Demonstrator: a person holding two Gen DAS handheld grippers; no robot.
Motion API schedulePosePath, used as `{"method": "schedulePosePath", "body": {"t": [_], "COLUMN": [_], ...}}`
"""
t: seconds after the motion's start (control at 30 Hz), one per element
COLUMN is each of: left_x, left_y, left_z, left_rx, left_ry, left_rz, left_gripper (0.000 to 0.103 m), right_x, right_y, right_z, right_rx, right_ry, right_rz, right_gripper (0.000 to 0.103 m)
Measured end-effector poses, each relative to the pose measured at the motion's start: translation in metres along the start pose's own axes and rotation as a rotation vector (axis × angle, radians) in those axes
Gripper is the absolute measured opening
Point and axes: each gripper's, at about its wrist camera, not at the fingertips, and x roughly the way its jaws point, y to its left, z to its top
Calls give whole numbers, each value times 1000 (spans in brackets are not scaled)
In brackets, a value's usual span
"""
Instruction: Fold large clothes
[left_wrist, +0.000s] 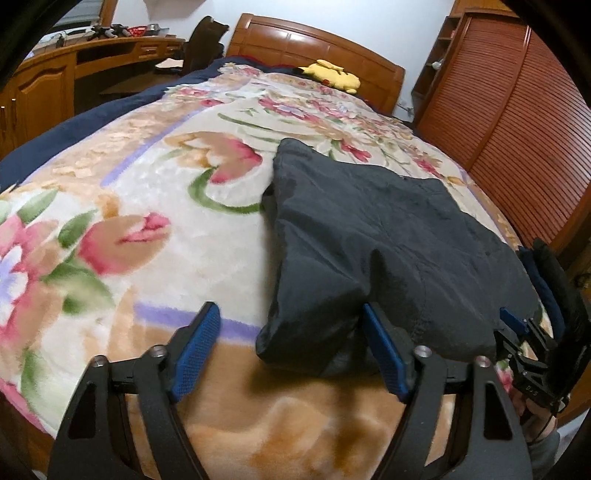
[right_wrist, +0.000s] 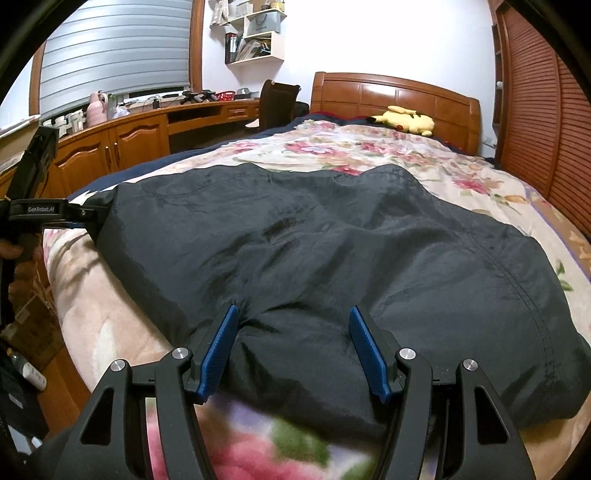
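A dark grey, thin nylon garment (right_wrist: 314, 266) lay spread and partly folded on the near half of a floral plush blanket (left_wrist: 155, 206) covering the bed. The right gripper (right_wrist: 293, 325) straddled its near hem – jaws wide, the fabric bunched between the blue pads, though whether they pressed it I could not tell. The left gripper (left_wrist: 291, 325) stood open at the garment's corner. A yellow plush toy (right_wrist: 406, 118) rested by the wooden headboard (right_wrist: 388, 92).

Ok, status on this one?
Left tool open, one pad on garment's near edge. Right tool open astride a fold. Dark garment spread on blanket. Nothing blocking.
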Motion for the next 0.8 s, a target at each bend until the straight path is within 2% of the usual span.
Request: {"method": "schedulePosePath", "body": {"t": [0.07,0.1,0.23,0.4,0.6,0.8], "left_x": [2,2,-4,-29,-57,-60], "left_y": [-2,-4,-28,-61,-109,-164], "left_z": [1,2,6,22,49,59], "left_rx": [-10,-10,84,169,234,329], "left_ry": [28,36,33,-53,-147,-176], "left_rz": [-62,-67,10,52,5,-32], "left_gripper": [44,40,14,11,10,10], "right_x": [0,0,0,-1,-9,-39], "right_y": [0,0,-1,-3,-7,-24], "right_z": [-1,-1,-2,0,0,-2], "right_rx": [-2,-1,0,0,13,48], "right_ry": [-2,-3,2,13,7,-35], "right_rz": [0,1,4,15,31,34], "right_gripper": [64,64,64,64,63,60]}}
